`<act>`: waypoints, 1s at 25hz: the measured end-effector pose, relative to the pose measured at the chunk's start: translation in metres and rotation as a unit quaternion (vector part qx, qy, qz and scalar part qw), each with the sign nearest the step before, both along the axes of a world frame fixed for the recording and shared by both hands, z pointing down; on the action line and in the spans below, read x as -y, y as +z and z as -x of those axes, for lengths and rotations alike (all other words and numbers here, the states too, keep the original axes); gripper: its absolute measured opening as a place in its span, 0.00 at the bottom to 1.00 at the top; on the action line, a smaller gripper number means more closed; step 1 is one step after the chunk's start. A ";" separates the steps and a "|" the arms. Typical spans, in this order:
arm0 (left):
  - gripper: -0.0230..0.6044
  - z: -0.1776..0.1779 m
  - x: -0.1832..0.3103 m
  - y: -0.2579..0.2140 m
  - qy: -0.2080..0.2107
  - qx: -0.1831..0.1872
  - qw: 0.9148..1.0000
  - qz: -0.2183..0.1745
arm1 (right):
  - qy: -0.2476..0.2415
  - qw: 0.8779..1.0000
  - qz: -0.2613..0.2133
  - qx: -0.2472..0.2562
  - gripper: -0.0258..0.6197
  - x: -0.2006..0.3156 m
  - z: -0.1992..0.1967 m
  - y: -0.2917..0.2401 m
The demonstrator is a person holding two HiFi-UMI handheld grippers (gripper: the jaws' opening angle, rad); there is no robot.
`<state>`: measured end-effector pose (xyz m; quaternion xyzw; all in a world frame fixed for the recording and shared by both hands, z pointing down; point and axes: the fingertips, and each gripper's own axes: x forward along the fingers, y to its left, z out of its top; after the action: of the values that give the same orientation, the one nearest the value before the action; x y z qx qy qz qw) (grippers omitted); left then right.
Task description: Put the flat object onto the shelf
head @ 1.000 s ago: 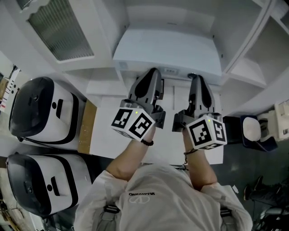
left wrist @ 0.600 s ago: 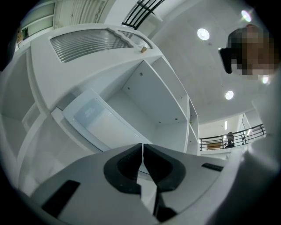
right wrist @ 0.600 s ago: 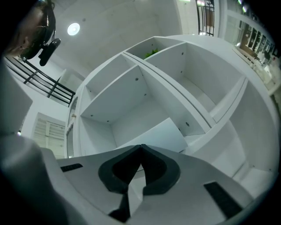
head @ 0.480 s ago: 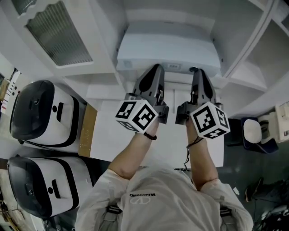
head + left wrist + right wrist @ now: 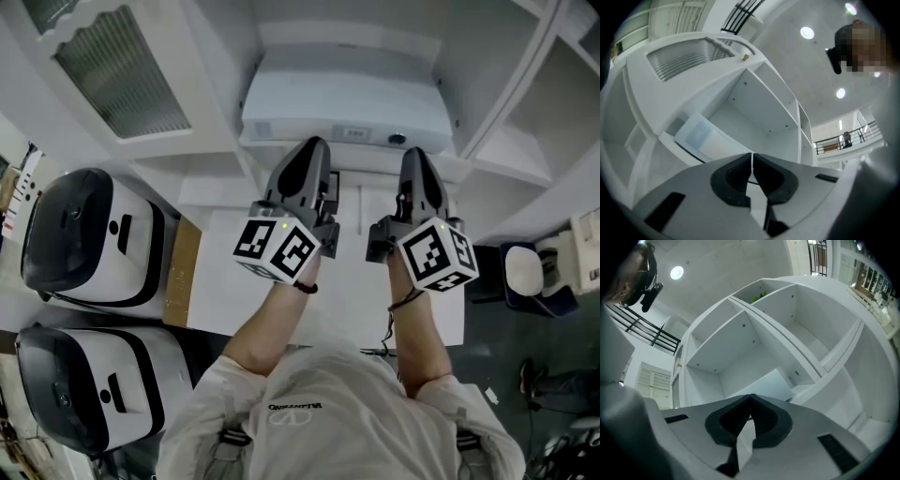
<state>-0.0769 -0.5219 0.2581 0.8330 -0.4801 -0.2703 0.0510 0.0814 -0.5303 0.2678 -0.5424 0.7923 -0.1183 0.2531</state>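
The flat object (image 5: 347, 98) is a white slab lying in a compartment of the white shelf (image 5: 506, 141), its front edge with small buttons facing me. Both grippers point at that edge. My left gripper (image 5: 314, 145) is shut, its tip just short of the edge's left part. My right gripper (image 5: 413, 155) is shut too, close below the right part. The left gripper view shows the slab (image 5: 696, 136) on the shelf board beyond the closed pads (image 5: 740, 176). In the right gripper view it (image 5: 771, 380) lies past the closed pads (image 5: 761, 420). I see nothing between either pair.
Two white-and-black rounded appliances (image 5: 89, 234) (image 5: 84, 375) stand at the left. A ribbed white panel (image 5: 112, 75) sits at the upper left. A white tabletop (image 5: 225, 281) lies under my arms. A dark holder with a white cup (image 5: 523, 272) is at the right.
Both grippers moved forward toward the shelf, and the flat object slid deeper into its compartment. Since then the left gripper has drawn back a little.
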 end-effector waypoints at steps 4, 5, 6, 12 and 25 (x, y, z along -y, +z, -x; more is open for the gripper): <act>0.06 0.020 -0.035 -0.001 -0.046 0.084 0.995 -0.040 | -0.001 1.000 -0.006 0.017 0.05 -0.028 -0.017 0.006; 0.06 0.025 -0.044 0.000 -0.057 0.105 0.992 -0.048 | -0.002 1.000 -0.009 0.016 0.05 -0.035 -0.021 0.008; 0.06 0.030 -0.053 0.002 -0.069 0.125 0.988 -0.055 | 0.000 1.000 -0.013 0.011 0.05 -0.042 -0.024 0.011; 0.06 0.058 -0.084 0.025 -0.096 0.174 0.979 -0.042 | 0.001 0.999 -0.029 -0.044 0.05 -0.073 -0.039 0.029; 0.05 0.099 -0.106 0.078 -0.148 0.193 0.970 0.019 | -0.001 0.996 -0.014 -0.087 0.05 -0.094 -0.057 0.055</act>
<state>-0.1761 -0.4161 0.3356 0.7878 -0.6040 -0.0995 -0.0678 0.1388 -0.4364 0.3228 -0.5464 0.8133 -0.0596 0.1910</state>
